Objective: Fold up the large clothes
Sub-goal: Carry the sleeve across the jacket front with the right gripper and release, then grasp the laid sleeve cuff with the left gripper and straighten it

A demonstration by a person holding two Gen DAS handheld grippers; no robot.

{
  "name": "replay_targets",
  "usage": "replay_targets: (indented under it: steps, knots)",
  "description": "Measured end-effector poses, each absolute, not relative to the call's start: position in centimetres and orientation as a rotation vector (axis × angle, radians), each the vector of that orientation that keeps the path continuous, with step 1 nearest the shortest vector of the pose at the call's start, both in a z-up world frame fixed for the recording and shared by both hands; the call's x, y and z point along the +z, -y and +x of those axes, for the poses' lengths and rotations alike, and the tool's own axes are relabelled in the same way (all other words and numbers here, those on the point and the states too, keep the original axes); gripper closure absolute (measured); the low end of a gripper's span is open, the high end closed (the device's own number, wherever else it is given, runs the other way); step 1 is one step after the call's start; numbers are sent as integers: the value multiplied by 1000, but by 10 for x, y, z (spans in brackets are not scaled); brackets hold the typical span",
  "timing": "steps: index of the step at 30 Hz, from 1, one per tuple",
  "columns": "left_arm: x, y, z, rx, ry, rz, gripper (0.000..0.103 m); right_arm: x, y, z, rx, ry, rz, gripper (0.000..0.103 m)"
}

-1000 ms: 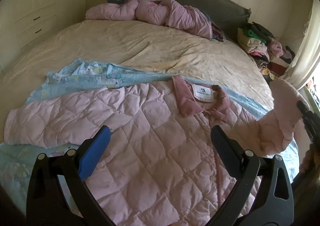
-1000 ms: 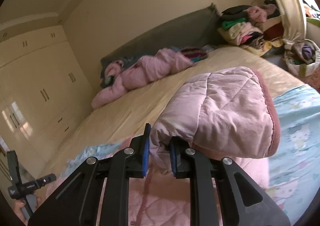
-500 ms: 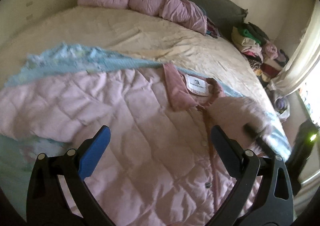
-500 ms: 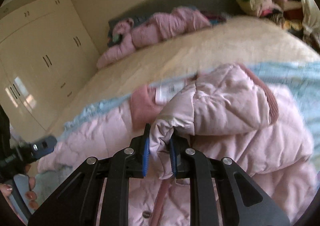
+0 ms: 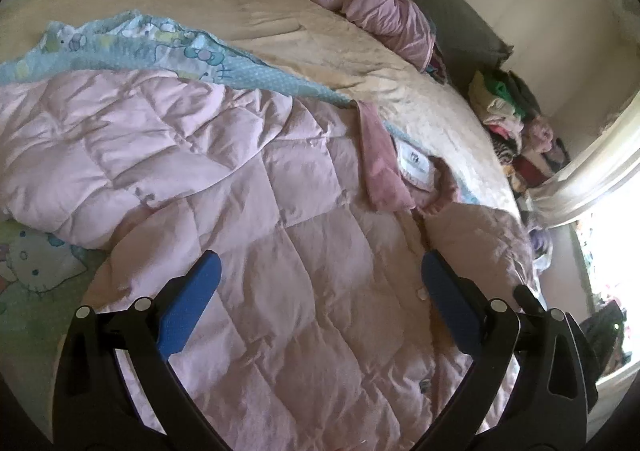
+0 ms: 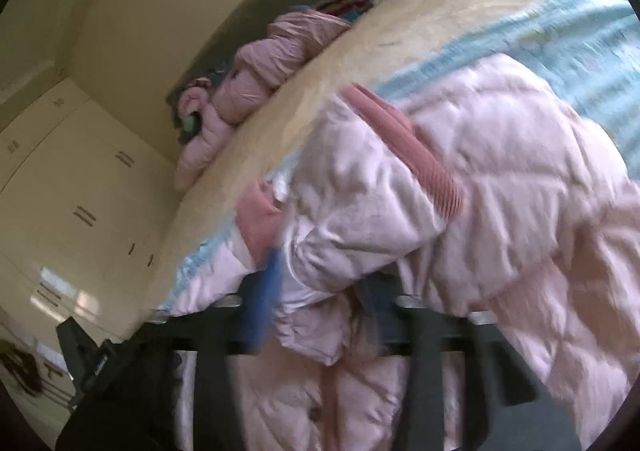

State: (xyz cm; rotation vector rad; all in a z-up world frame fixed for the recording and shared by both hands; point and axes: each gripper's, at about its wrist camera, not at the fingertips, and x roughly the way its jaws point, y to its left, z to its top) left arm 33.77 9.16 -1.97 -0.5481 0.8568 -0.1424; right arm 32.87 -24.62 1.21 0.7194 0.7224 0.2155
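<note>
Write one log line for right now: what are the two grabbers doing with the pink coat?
step: sleeve fold | right gripper: shut on sleeve, over pink quilted coat | left gripper: open, holding nothing | surface: bed

Left gripper [image 5: 320,287]: jaws spread wide, nothing between the blue pads [image 5: 188,303], which sit at 8 and 4 o'clock in its own view. Right gripper [image 6: 320,307]: motion-blurred; jaws closed on a fold of the pink quilted jacket [image 6: 460,211], at 6 o'clock.

Both wrist views look closely across the pink jacket [image 5: 280,251] toward the headboard.
</note>
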Motion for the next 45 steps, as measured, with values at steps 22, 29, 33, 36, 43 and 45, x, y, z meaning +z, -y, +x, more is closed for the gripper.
replay_targets:
  steps: [22,29,33,36,43,45]
  knots:
    - [-50,-129,353,-314,-885,-902,9,7,62,331,565,-873,94,71]
    - [-60,-103,360,-341,-901,-848,10,21,99,308,598,-848,150,57]
    - [-56,-83,361,-318,-896,-738,45,28,131,298,539,-832,152,57]
    - [-50,-67,360,-284,-886,-588,98,30,166,293,477,-837,184,57]
    - [19,-57,335,-278,-664,-379,101,36,241,279,322,-815,239,57]
    - [29,-67,331,-245,-623,-371,101,38,259,281,273,-801,254,57]
